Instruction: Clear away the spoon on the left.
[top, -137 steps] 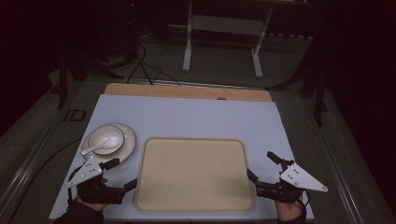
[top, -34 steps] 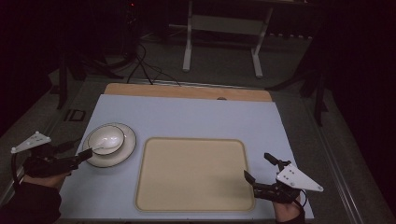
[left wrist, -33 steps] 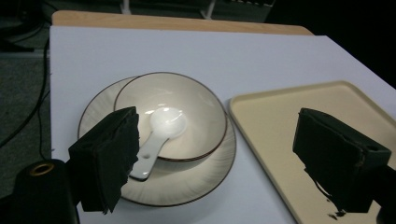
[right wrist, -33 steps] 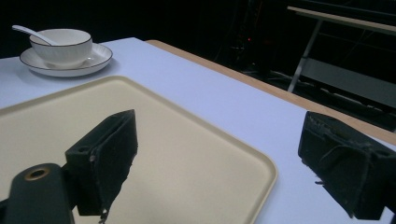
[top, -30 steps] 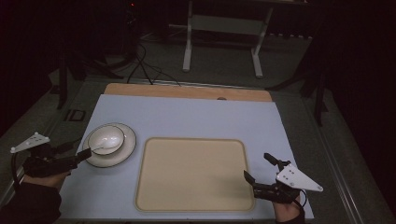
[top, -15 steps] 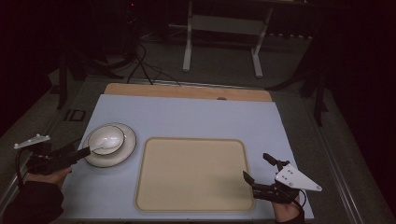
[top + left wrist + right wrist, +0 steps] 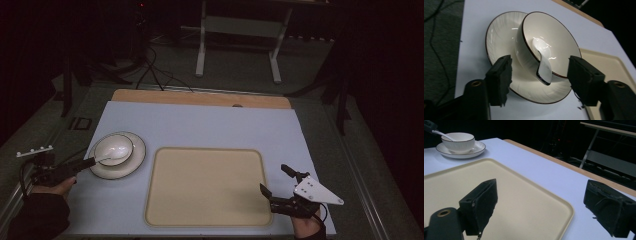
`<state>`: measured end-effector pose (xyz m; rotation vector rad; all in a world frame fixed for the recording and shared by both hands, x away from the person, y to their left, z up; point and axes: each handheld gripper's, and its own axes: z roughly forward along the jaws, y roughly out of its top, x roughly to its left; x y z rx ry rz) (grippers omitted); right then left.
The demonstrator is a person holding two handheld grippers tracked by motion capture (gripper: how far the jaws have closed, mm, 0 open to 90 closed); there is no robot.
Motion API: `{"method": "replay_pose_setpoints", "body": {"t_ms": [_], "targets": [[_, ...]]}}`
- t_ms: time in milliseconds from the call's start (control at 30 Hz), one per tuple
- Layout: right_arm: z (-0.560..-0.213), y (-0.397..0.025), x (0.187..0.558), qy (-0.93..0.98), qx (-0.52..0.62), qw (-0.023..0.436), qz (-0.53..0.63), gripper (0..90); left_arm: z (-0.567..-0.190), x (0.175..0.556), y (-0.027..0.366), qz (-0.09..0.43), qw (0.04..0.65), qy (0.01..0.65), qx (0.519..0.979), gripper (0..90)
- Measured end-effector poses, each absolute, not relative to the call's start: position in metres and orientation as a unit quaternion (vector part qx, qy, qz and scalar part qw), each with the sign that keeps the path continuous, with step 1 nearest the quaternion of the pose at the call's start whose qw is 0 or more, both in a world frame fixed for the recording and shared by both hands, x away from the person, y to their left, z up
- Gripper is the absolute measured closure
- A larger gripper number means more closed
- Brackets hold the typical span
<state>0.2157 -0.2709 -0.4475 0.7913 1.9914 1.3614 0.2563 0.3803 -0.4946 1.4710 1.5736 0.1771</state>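
Your left gripper (image 7: 540, 75) gapes wide around the glossy white ceramic spoon (image 7: 543, 65) in the near-left bowl (image 7: 549, 43), ungrasped; right gripper (image 7: 280, 185) idles open.

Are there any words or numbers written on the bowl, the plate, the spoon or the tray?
No words, numbers or signs can be read anywhere.
bowl: plain white with a thin dark rim line, no text.
plate: faint streak pattern, no text.
spoon: plain white, no text.
tray: plain beige, no text.
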Motion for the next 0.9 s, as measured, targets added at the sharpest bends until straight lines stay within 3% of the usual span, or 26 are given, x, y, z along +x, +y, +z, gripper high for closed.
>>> {"method": "replay_pose_setpoints", "body": {"t_ms": [567, 900], "targets": [[-0.448, -0.271, 0.216, 0.75, 0.299, 0.297, 0.51, 12.0, -0.503, 0.265, 0.379, 0.037, 0.478, 0.641, 0.6, 51.8], [-0.448, -0.271, 0.216, 0.75, 0.299, 0.297, 0.509, 12.1, -0.504, 0.269, 0.378, 0.024, 0.48, 0.648, 0.591, 68.8]]}}
